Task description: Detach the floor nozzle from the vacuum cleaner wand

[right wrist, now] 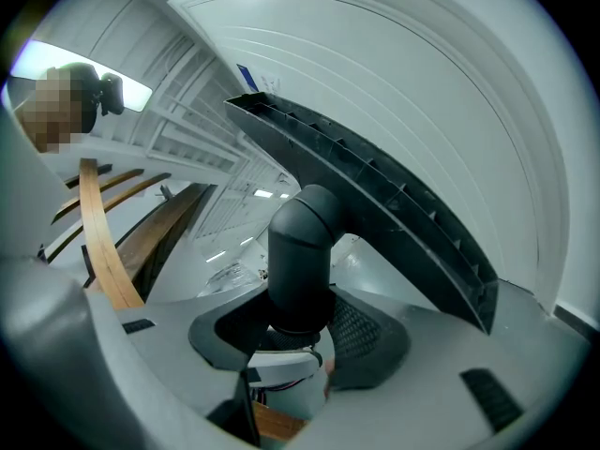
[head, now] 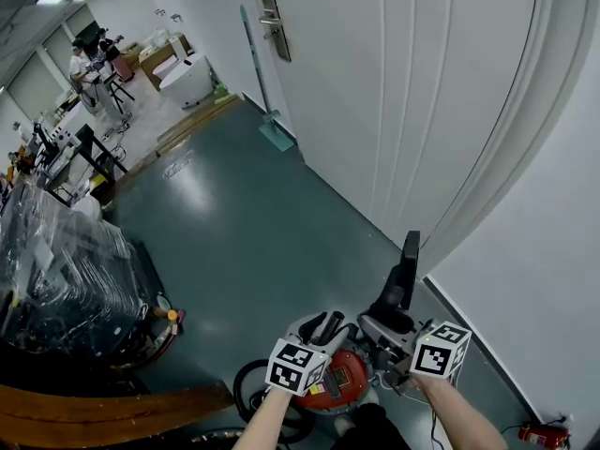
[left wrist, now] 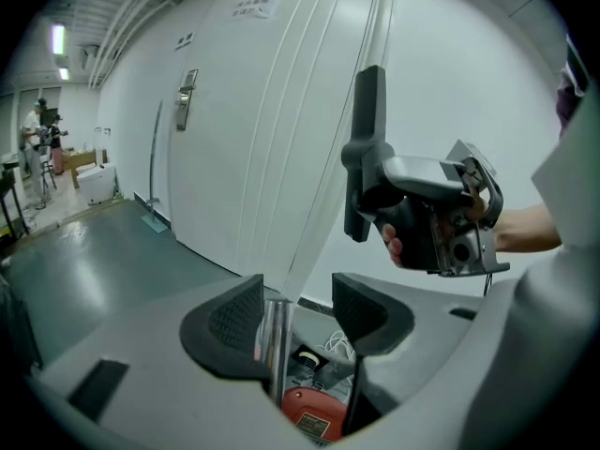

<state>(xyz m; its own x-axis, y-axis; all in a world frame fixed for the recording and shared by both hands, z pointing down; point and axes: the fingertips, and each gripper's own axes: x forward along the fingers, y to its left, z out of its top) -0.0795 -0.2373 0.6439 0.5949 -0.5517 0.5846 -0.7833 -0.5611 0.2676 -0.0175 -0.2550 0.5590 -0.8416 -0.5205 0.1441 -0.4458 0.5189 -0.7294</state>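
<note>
A white door (head: 394, 92) with a metal handle (head: 272, 19) stands above the dark green floor (head: 234, 223). A long-handled floor tool (head: 263, 97) leans just beside it. A plastic-wrapped stack (head: 56, 275) sits at the floor's left edge, above wooden boards (head: 112, 409). A small red object (head: 534, 432) lies at the right corner.

floor nozzle (right wrist: 375, 204) showing dark grey-black, wand (left wrist: 273, 336) gleaming chrome silver, vacuum body (head: 342, 380) showing red, marker cubes (head: 293, 367) wearing black-and-white squares, jaw pads (left wrist: 234, 322) showing black crosshatch, floor (head: 244, 242) looking dark teal, door (head: 403, 92) reading white
</note>
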